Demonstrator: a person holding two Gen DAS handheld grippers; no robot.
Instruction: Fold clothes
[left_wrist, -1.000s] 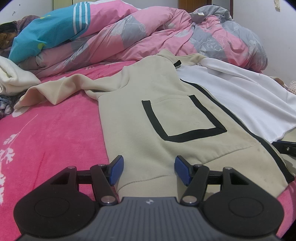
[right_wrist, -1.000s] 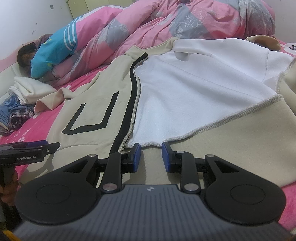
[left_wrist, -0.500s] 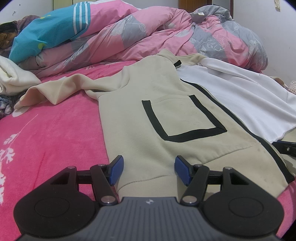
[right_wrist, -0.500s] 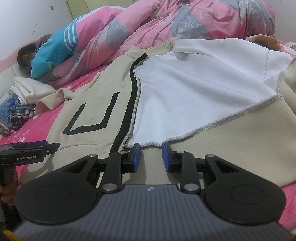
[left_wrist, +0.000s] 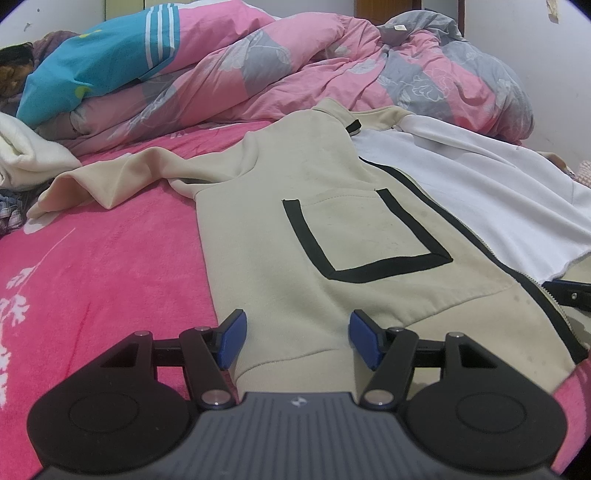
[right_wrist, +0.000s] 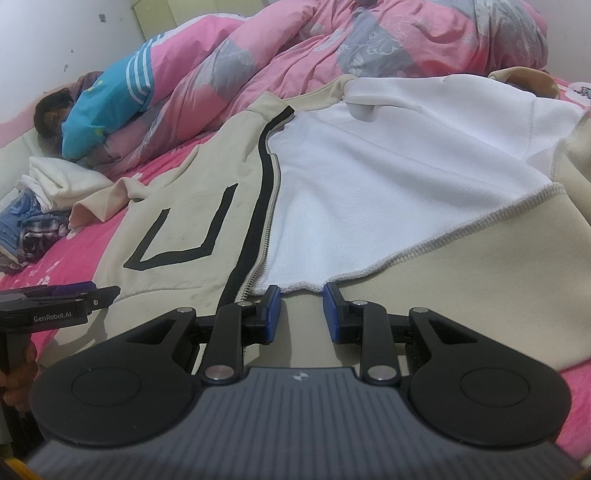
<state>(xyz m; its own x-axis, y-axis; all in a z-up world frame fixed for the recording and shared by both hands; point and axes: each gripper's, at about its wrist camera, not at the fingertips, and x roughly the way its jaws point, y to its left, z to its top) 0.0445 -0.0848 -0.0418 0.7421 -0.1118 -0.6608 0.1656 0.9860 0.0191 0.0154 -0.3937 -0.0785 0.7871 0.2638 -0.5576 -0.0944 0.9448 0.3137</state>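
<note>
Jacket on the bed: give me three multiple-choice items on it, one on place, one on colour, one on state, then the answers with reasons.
1. Where does the jacket lie?
A. on the pink bedspread
B. on a chair
C. on the floor

2. What colour is the stripe around its pocket?
A. red
B. black
C. blue

3. How is the jacket's front?
A. zipped shut
B. buttoned shut
C. open, one side turned back

Answers:
1. A: pink bedspread shows all along its edge.
2. B: a black band frames the pocket on beige cloth.
3. C: the white lining lies bare beside the zip.
</note>
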